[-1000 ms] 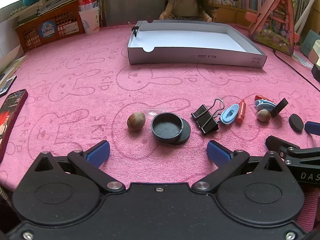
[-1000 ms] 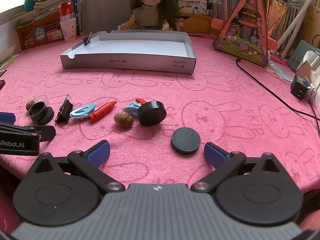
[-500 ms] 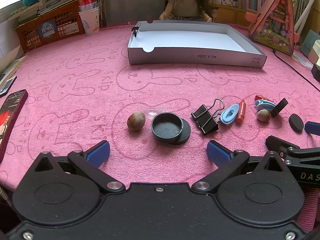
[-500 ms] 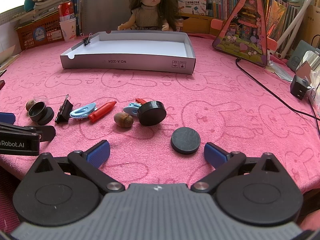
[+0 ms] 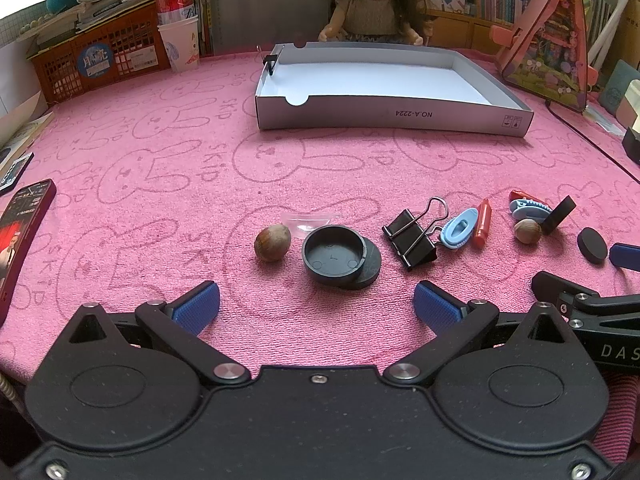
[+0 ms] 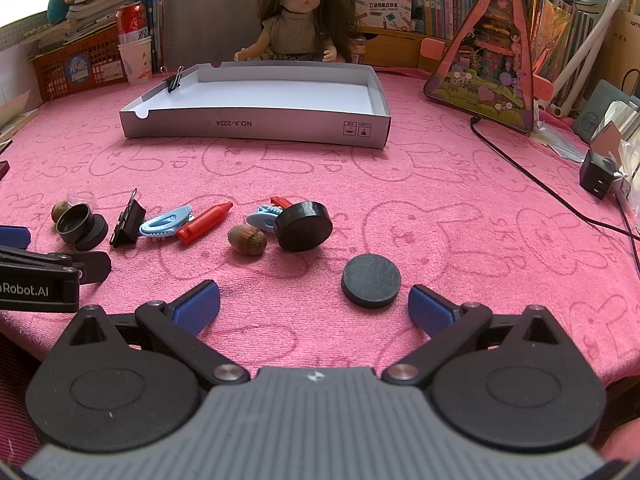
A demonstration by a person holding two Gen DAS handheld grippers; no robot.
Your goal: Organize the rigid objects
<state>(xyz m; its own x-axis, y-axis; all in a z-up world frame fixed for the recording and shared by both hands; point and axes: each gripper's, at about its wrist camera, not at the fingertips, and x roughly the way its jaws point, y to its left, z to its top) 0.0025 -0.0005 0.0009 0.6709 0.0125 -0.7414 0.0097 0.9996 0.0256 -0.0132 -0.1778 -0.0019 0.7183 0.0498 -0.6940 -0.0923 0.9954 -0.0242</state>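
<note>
Both grippers spread wide, holding nothing. Right gripper (image 6: 314,306) sits just short of the flat black disc (image 6: 371,280) near the table's front edge; the empty tray (image 6: 256,128) lies toward the back edge. Centre on the disc, drop low, pinch across its rim; it's thin, so it likely slips if taken high. Left gripper (image 5: 316,306) faces the black cap (image 5: 334,256).

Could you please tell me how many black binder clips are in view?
2: one black metal binder clip lies on the pink cloth among the small items; a second is clipped to the white cardboard tray's far-left corner.
</note>
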